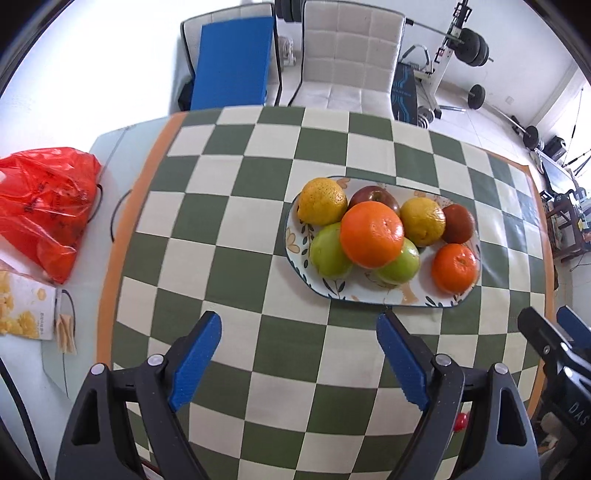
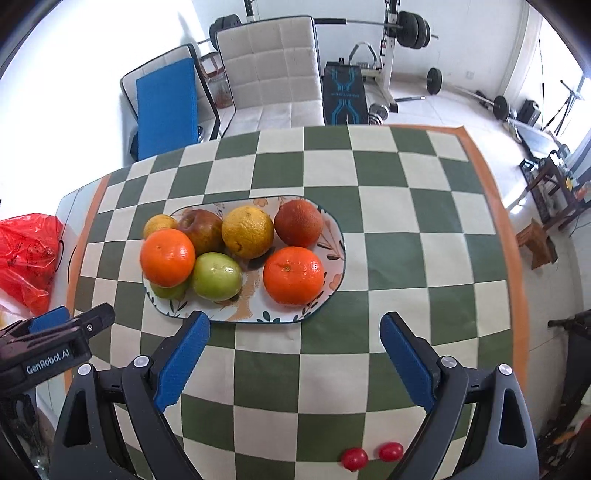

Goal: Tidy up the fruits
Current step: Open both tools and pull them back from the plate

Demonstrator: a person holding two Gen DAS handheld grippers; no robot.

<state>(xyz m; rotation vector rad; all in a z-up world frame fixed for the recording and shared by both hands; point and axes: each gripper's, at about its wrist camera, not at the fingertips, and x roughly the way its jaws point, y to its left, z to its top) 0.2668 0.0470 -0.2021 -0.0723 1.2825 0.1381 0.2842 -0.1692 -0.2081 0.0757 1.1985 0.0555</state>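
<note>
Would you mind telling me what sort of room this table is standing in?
Most likely a home dining area doubling as a gym: a checkered tablecloth with a fruit plate, padded dining chairs, and a barbell rack behind.

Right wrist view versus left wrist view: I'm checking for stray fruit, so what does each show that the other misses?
Only the right wrist view clearly shows two small red fruits lying on the checkered cloth, off the plate. Only the left wrist view shows the yellow snack packet beside the red bag. Both show the plate piled with oranges, lemons and apples, and both grippers open and empty.
</note>
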